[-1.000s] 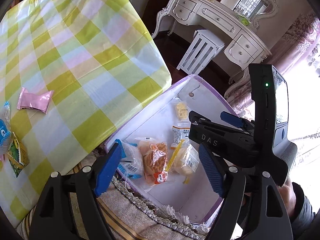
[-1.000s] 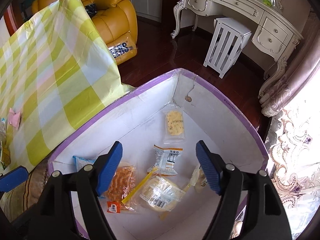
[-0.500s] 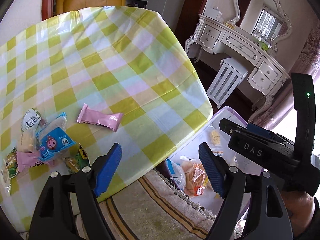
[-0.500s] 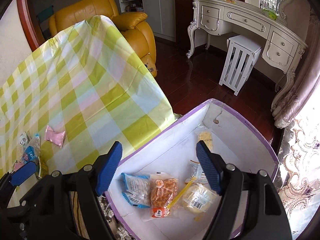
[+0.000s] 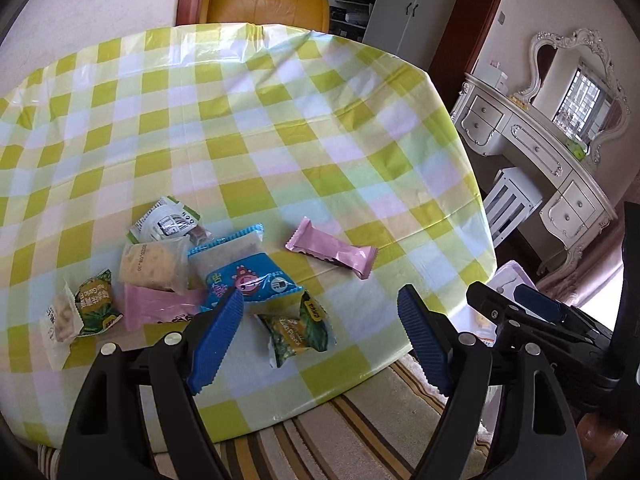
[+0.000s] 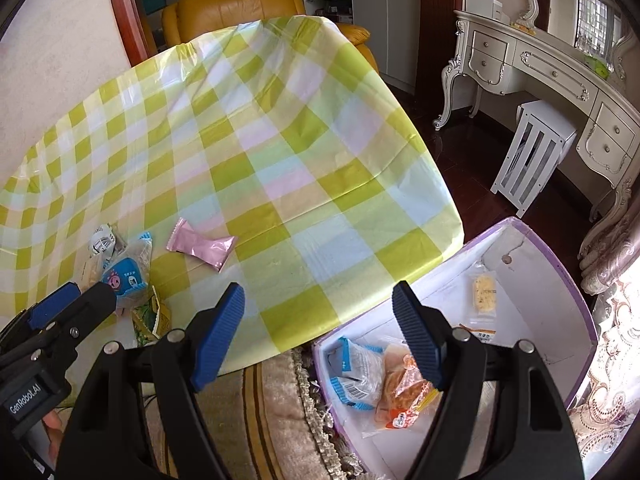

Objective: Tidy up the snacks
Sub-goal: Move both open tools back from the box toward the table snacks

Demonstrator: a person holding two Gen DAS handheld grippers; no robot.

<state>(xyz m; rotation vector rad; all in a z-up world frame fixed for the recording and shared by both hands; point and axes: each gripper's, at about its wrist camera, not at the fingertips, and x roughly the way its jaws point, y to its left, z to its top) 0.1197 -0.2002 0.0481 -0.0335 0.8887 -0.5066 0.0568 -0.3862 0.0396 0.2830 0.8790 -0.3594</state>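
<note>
Several snack packets lie in a heap on the checked tablecloth (image 5: 280, 128): a blue packet (image 5: 248, 280), a green packet (image 5: 296, 330), a cracker packet (image 5: 152, 266). A pink bar (image 5: 332, 252) lies apart to their right. My left gripper (image 5: 320, 336) hangs open and empty just above the green packet. My right gripper (image 6: 318, 336) is open and empty over the table's near edge, between the table and the purple-rimmed box (image 6: 560, 280) on the floor. Inside the box lie several packets, among them an orange one (image 6: 404, 392) and a blue-white one (image 6: 356, 372). The pink bar (image 6: 202, 244) shows here too.
A striped rug (image 6: 272, 412) lies under the table edge and the box. A yellow leather armchair (image 6: 240, 4) stands behind the table. A white dressing table (image 6: 560, 72) and white stool (image 6: 532, 152) stand at the right, with dark wooden floor between.
Both grippers swung from above the box leftwards and up toward the table. The snack heap has come into the left view; the box has slid to the right edge. Both stayed open.
</note>
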